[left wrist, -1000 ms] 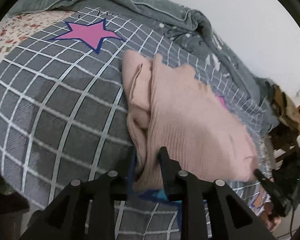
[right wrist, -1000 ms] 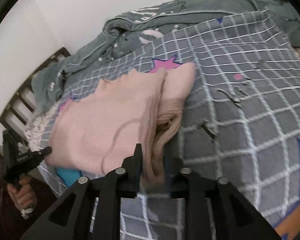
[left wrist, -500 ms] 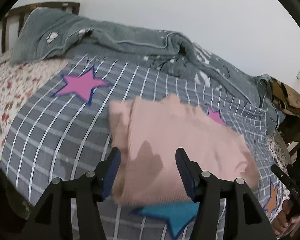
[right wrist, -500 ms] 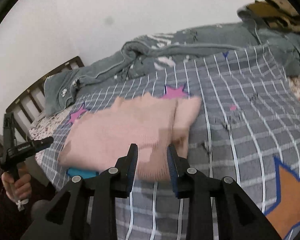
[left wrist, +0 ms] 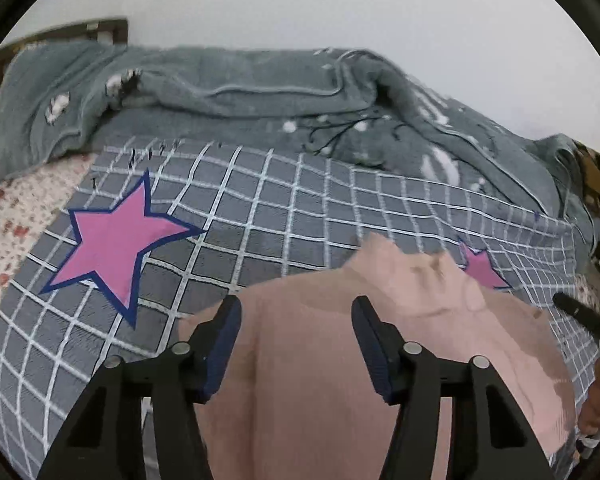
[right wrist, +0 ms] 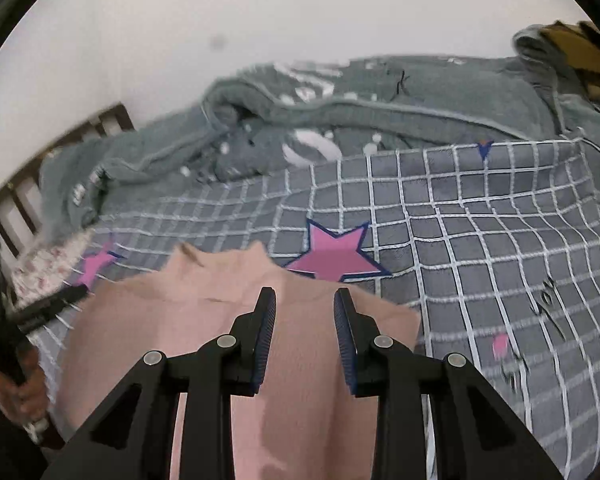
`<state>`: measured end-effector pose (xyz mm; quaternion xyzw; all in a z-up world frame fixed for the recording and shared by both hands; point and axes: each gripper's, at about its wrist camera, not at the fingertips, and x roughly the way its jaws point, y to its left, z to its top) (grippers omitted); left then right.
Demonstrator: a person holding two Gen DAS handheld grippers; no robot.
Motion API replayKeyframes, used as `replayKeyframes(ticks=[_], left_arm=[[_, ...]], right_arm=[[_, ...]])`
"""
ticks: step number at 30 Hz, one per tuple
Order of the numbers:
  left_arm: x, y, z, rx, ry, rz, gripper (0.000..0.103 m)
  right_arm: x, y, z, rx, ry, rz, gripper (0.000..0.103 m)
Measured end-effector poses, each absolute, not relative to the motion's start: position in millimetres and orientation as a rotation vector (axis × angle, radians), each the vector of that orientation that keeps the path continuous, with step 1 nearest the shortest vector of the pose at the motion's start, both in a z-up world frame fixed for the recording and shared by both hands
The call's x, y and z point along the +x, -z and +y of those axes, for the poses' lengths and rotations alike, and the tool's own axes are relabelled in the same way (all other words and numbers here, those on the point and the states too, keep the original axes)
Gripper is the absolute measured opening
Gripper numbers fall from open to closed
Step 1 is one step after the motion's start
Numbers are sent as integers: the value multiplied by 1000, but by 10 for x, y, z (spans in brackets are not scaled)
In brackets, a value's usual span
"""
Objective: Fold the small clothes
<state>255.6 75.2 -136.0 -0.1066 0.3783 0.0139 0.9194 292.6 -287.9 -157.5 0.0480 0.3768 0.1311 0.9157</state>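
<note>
The left gripper is open now, with its two fingers spread wide and nothing between them. A second ago it was pinching the edge of the pink sweater, so it has let go and lifted up a little. The right gripper has done the same thing: its fingers are apart, and the cloth it was pinching now lies loose under it. The pink sweater sits flat on the bed just below both tools, with its near part folded over and its collar pointing away toward the wall. Before, it looked bunched and thick at one side; now it looks smooth and wide. That seems to mean one fold is finished and laid down. The sweater is probably not done yet, because it still looks big, so another fold likely comes next, and the tools will need a new edge to grab. Past the sweater is the gray checked blanket with a big pink star on it. Farther back a fuzzy gray-green blanket is heaped along the white wall. A brown wooden bed frame shows at the far left corner.
</note>
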Motion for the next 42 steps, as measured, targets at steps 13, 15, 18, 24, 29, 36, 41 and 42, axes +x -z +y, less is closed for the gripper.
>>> replayKeyframes(ticks=[13,15,18,24,29,36,41,42], left_arm=[[2725,1623,989,-356,26,777,6],[2767,1539,1012,-327,29,768,6],[2817,1539,1018,-304,18,772,6],[2885,1777,979,-274,2,824,10],[2858,1850,1089,-335,48,824,13],[2811,1847,1171,-381,69,804,49],[2781,1777,1127,-346,46,778,59],[2774,1769,1126,-343,41,775,59]], right_arm=[[3194,1969,-2795,63,-361,829,5],[3175,1804,-2821,82,-378,771,5],[3286,1736,-2841,101,-362,771,5],[3470,2192,-2766,49,-327,934,6],[3341,2087,-2874,55,-293,869,15],[2931,1724,-2989,4,-184,679,27],[2657,1501,-2872,64,-233,608,36],[2617,1476,-2798,60,-245,604,38]])
